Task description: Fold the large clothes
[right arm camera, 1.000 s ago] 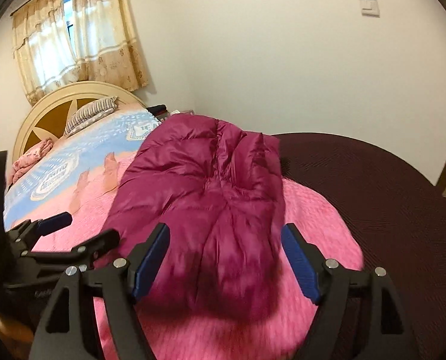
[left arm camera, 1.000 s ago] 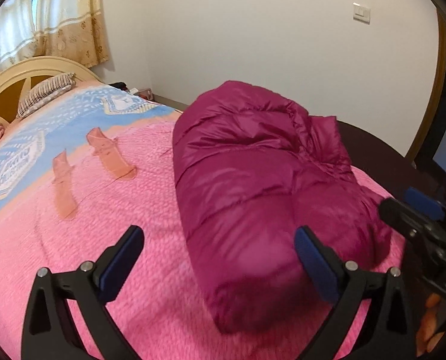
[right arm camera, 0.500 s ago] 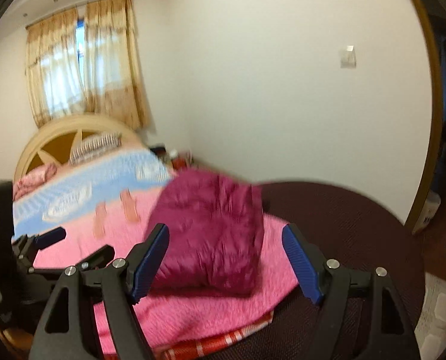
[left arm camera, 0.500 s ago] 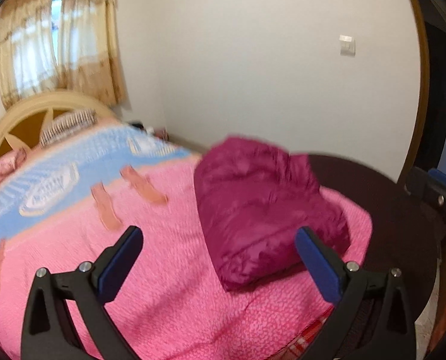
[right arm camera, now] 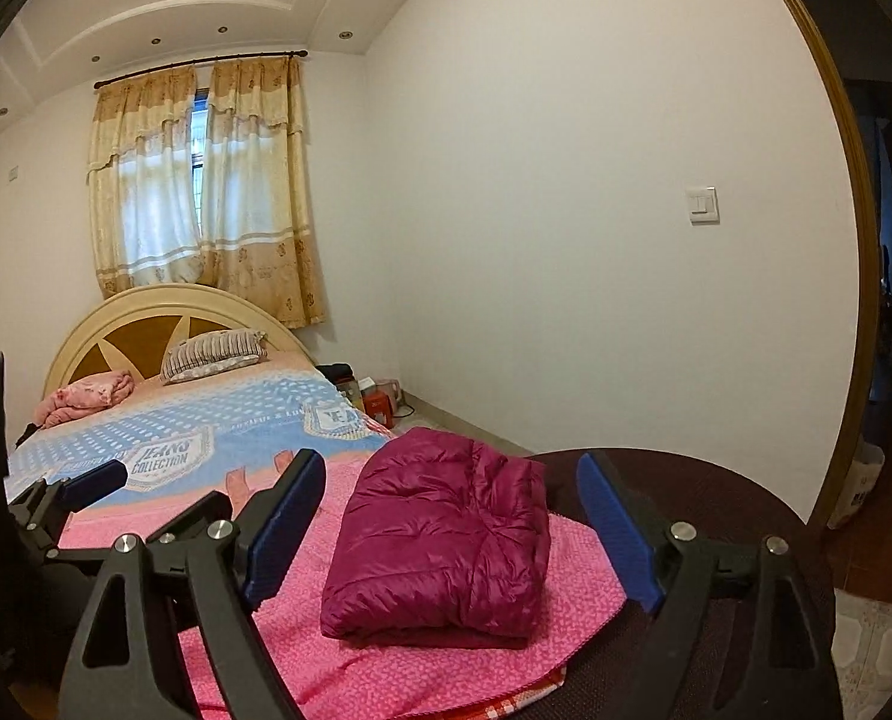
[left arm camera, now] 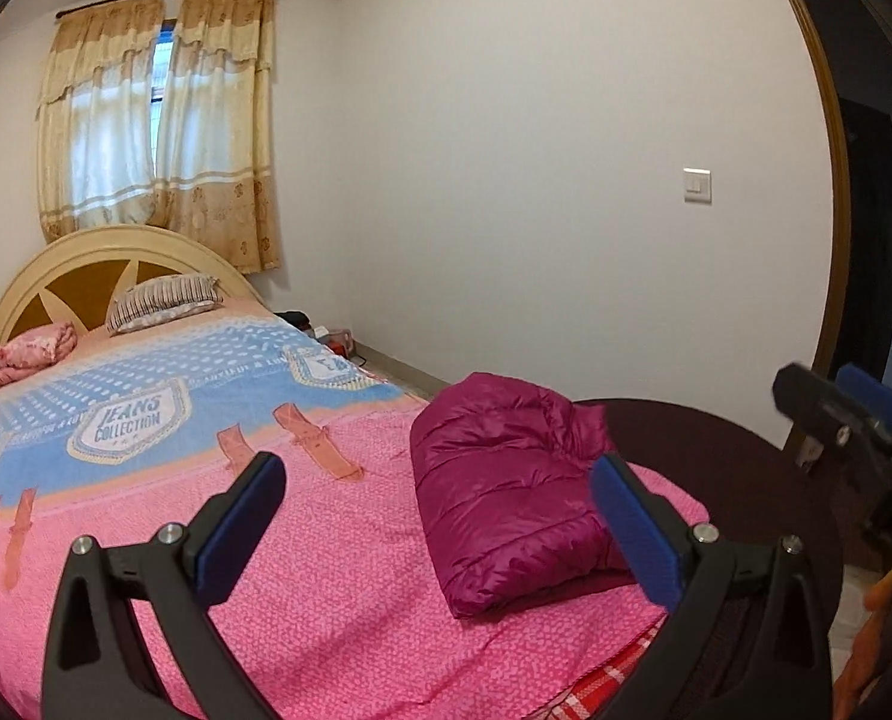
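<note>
Lying folded into a compact rectangular bundle, the magenta quilted down jacket [left arm camera: 505, 492] sits on the pink textured bedspread [left arm camera: 338, 570] near the foot corner of the bed, on the side toward the white wall. The left gripper [left arm camera: 440, 531] hovers short of it with its blue-padded jaws spread wide and nothing between them; the right gripper [right arm camera: 451, 531] is likewise splayed wide open and holds nothing, the jacket [right arm camera: 446, 540] framed in its gap but apart from both pads.

Only the left wrist view shows the far side of the bundle, where a collar or sleeve end bunches up against the dark maroon round surface [left arm camera: 715, 450]; it also catches the right gripper's black frame at the right edge. The right wrist view shows the jacket's near folded edge stacked in layers, the left gripper low at the left, and a red box [right arm camera: 380, 405] with clutter on the floor beside the bed.

Further up the bed lie a blue patterned blanket [left arm camera: 146, 396] printed "JEANS COLLECTION", a striped pillow [left arm camera: 164, 303], and a crumpled pink cloth [left arm camera: 26, 354] against the cream arched wooden headboard [left arm camera: 86, 252]. Beige floral curtains [left arm camera: 158, 132] cover the window, and a white wall switch [left arm camera: 697, 185] sits near the door frame.
</note>
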